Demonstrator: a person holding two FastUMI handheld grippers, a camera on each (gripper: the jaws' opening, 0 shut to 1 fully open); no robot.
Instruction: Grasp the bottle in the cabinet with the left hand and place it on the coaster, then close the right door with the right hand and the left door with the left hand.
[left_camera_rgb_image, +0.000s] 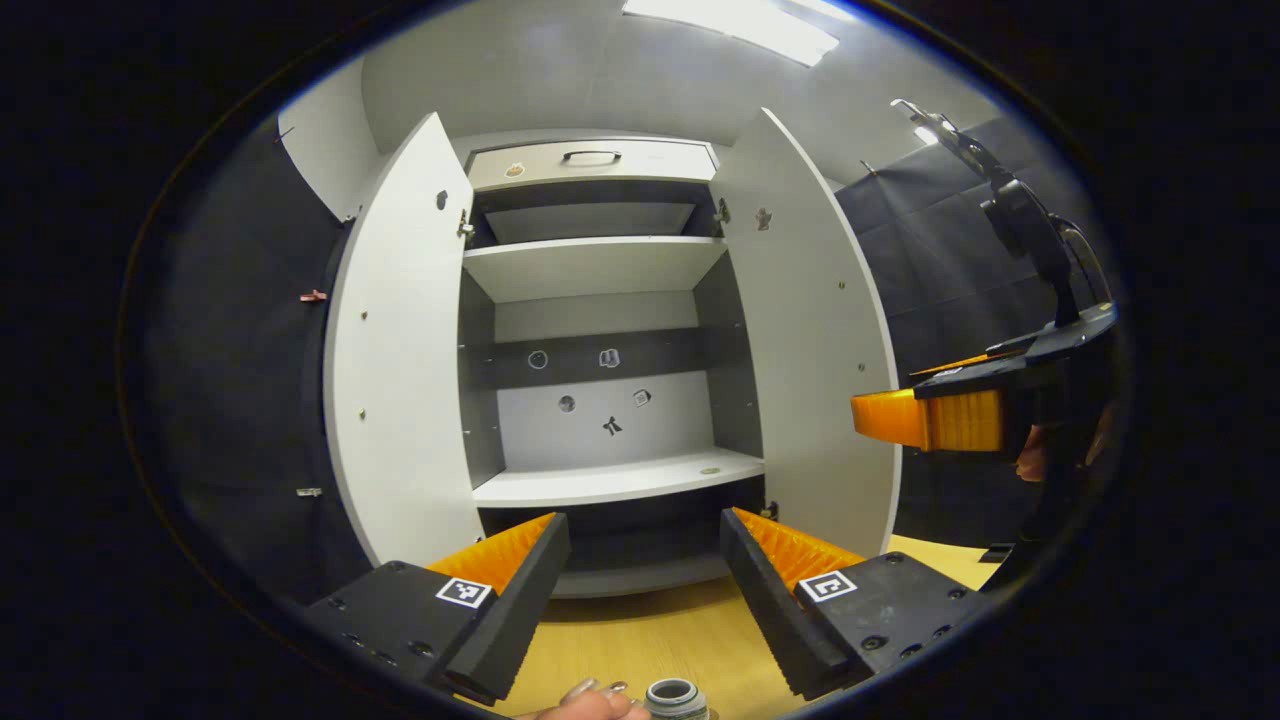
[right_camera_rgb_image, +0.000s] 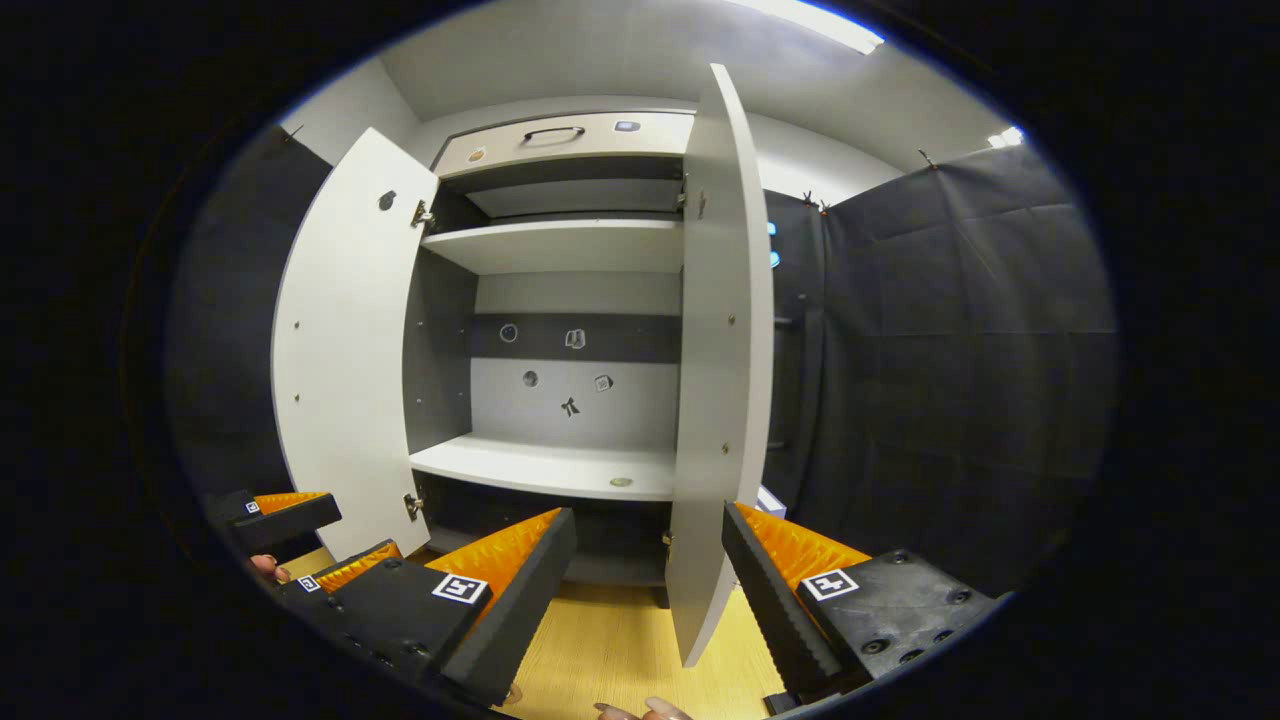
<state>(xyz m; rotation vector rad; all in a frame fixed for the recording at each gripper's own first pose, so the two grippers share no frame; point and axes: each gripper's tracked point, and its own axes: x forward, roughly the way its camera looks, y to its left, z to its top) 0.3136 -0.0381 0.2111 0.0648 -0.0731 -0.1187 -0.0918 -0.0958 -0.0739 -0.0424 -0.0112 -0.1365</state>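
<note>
Nearest in the left gripper view, the bottle (left_camera_rgb_image: 673, 698) stands on the wooden table (left_camera_rgb_image: 640, 640) before the cabinet (left_camera_rgb_image: 600, 330), below the left gripper (left_camera_rgb_image: 645, 560), jaws spread, empty. The right gripper (right_camera_rgb_image: 650, 555), also spread, straddles the right door's (right_camera_rgb_image: 722, 350) edge; the left door (right_camera_rgb_image: 345, 350) stands open.
</note>
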